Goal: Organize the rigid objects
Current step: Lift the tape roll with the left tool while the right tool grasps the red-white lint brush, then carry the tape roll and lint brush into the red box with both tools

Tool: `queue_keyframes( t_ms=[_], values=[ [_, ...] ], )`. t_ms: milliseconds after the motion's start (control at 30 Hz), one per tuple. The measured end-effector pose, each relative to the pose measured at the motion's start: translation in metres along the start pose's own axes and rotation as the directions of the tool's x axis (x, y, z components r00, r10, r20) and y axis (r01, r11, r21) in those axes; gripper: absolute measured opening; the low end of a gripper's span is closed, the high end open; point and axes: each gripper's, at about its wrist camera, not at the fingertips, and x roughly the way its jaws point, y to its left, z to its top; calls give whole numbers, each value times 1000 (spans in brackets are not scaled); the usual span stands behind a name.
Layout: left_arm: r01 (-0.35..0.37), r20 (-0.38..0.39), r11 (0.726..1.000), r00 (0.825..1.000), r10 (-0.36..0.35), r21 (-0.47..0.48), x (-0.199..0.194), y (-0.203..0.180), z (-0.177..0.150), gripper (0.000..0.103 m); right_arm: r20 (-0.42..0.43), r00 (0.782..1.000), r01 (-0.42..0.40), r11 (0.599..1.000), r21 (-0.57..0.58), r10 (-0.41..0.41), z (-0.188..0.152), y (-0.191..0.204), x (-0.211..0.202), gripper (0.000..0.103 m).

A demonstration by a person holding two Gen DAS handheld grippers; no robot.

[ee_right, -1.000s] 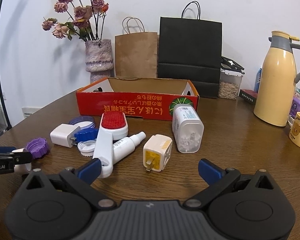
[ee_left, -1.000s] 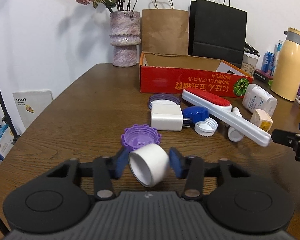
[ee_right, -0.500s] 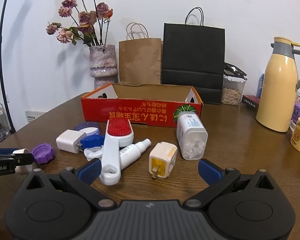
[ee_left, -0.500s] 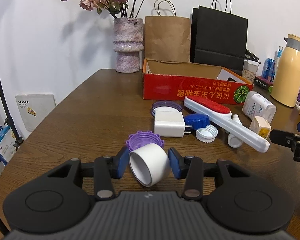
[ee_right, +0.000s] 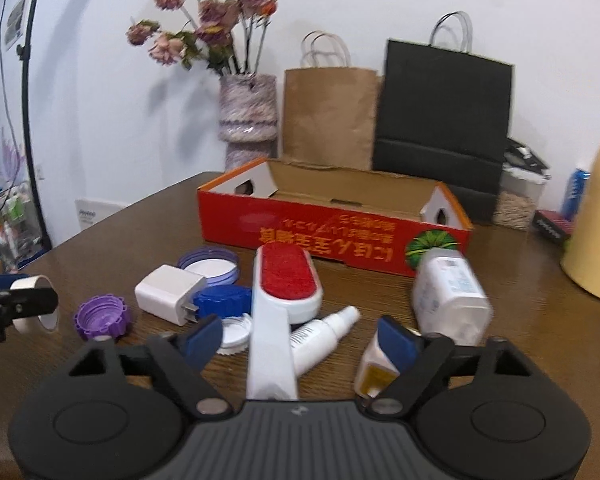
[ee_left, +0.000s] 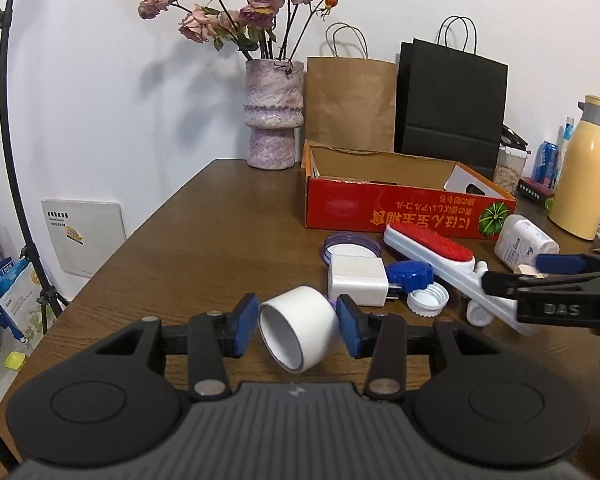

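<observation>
The left gripper (ee_left: 298, 330) is squeezed tight on a white tape roll (ee_left: 298, 328), one blue pad on each side, and holds it up off the brown table (ee_left: 204, 236) near the table's left edge. The roll's open end faces the camera. The right gripper (ee_right: 298, 340) is closing, and the white handle of the lint brush (ee_right: 278, 308) lies between its blue pads (ee_right: 202, 338), but the pads do not touch it. The brush has a red fuzzy face and lies in the middle of the table, pointing toward the red cardboard box (ee_right: 336, 228). The box sits open near the back edge of the table. Just left of the brush are a white charger plug (ee_right: 168, 294), a blue bottle cap (ee_right: 222, 300), a white bottle cap (ee_right: 234, 334) and a round purple lid (ee_right: 210, 266). A purple bottle cap (ee_right: 100, 316) lies alone, closer to the left edge. Just right of the brush is a small white spray bottle (ee_right: 324, 336), touching the brush handle. Next to that are a yellow and white plug adapter (ee_right: 374, 372) and a white pill bottle (ee_right: 450, 298) lying on its side. A vase of dried roses (ee_left: 274, 114), a brown paper bag (ee_left: 350, 104) and a black paper bag (ee_left: 450, 102) stand along the back edge. A yellow thermos jug (ee_left: 582, 178) stands near the right edge.
</observation>
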Motion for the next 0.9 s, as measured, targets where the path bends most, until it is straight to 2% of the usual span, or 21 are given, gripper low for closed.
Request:
queue_keyframes(
  t_ms=[67, 200, 267, 400, 533, 600, 900],
  values=[
    [-1, 1, 1000, 1000, 1, -3, 2, 2, 1, 45, -17, 999, -29, 1000, 5, 29, 3, 1, 10, 66],
    [-2, 0, 1000, 1000, 2, -8, 5, 4, 4, 45, -51, 998, -45, 999, 13, 45, 6, 1, 27, 56],
    [-3, 1, 1000, 1000, 3, -8, 7, 4, 5, 44, -65, 996, -60, 998, 20, 61, 7, 1, 33, 45],
    [-1, 3, 1000, 1000, 1, -8, 9, 5, 8, 44, -83, 994, -75, 997, 19, 77, 9, 1, 44, 38],
    [3, 3, 1000, 1000, -3, -10, 12, 5, 11, 44, -116, 990, -79, 997, 6, 79, 12, 3, 54, 26],
    [1, 3, 1000, 1000, -1, -11, 14, 5, 13, 44, -135, 987, -86, 996, 5, 86, 11, 4, 60, 25],
    [-2, 8, 1000, 1000, 2, -9, 18, 4, 18, 44, -104, 991, -79, 996, 30, 81, 8, 1, 54, 25]
  ],
)
